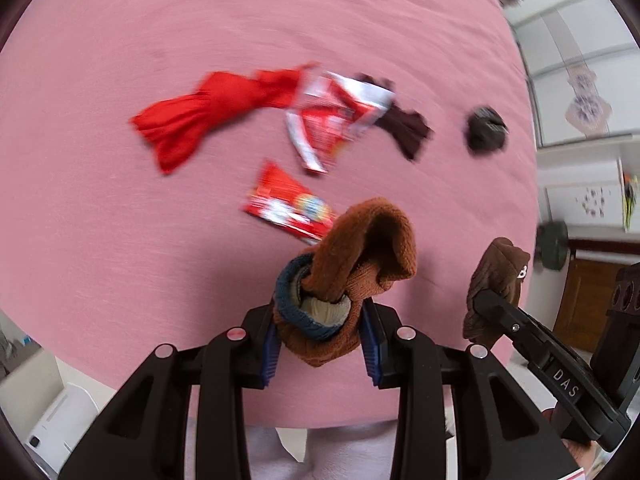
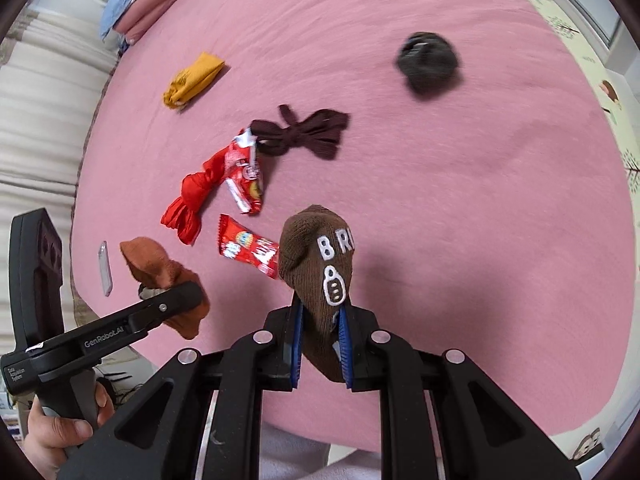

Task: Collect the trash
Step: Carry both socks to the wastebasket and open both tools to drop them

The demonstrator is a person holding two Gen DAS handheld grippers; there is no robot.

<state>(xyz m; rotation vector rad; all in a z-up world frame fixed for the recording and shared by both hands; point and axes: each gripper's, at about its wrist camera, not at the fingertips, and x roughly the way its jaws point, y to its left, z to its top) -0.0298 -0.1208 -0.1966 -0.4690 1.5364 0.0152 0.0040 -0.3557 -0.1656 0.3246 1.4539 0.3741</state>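
Observation:
My left gripper (image 1: 320, 340) is shut on a rust-brown sock (image 1: 360, 256) with a blue cuff, held above the pink bed; it also shows in the right wrist view (image 2: 164, 276). My right gripper (image 2: 320, 344) is shut on a dark brown sock (image 2: 320, 276) with white letters, also seen in the left wrist view (image 1: 498, 280). Two red snack wrappers lie on the bed: a small one (image 2: 248, 250) (image 1: 290, 210) close ahead, and a crumpled one (image 2: 244, 174) (image 1: 336, 114) beyond it.
On the pink bedspread (image 2: 460, 200) lie a red sock (image 2: 192, 196), a dark maroon sock (image 2: 308, 134), a mustard sock (image 2: 192, 80) and a black sock ball (image 2: 430, 60). A small clear strip (image 2: 105, 266) lies near the left edge. Folded bedding (image 2: 140, 4) sits far left.

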